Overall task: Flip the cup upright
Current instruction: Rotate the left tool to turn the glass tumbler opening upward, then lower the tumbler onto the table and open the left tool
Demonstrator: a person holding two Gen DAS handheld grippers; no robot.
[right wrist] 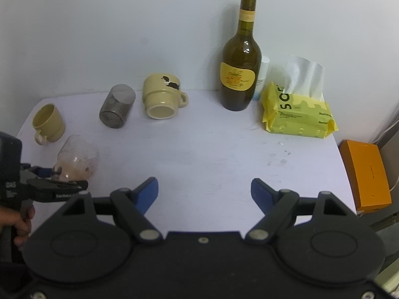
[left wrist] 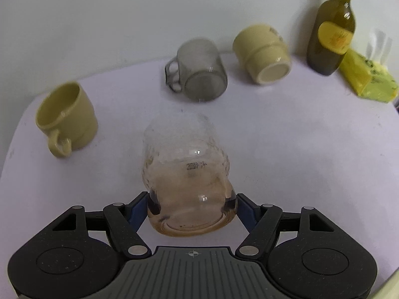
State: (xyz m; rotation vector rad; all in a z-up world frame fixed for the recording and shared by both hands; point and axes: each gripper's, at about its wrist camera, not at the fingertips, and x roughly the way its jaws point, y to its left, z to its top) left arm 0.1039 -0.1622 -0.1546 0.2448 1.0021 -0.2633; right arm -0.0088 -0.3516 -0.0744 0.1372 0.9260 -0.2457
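Observation:
My left gripper [left wrist: 192,205] is shut on a clear textured glass cup [left wrist: 185,169] with a brownish base. It grips the cup near the base, with the mouth pointing away, tilted over the white table [left wrist: 286,149]. The same cup [right wrist: 77,159] and the left gripper [right wrist: 56,177] show at the left of the right wrist view. My right gripper [right wrist: 204,190] is open and empty above the table's front middle.
A yellow mug [left wrist: 66,118] stands upright at the left. A grey glass mug [left wrist: 199,71] and a cream mug [left wrist: 263,54] lie on their sides at the back. A wine bottle [right wrist: 239,72], a yellow tissue pack [right wrist: 298,113] and an orange box [right wrist: 365,174] are at the right.

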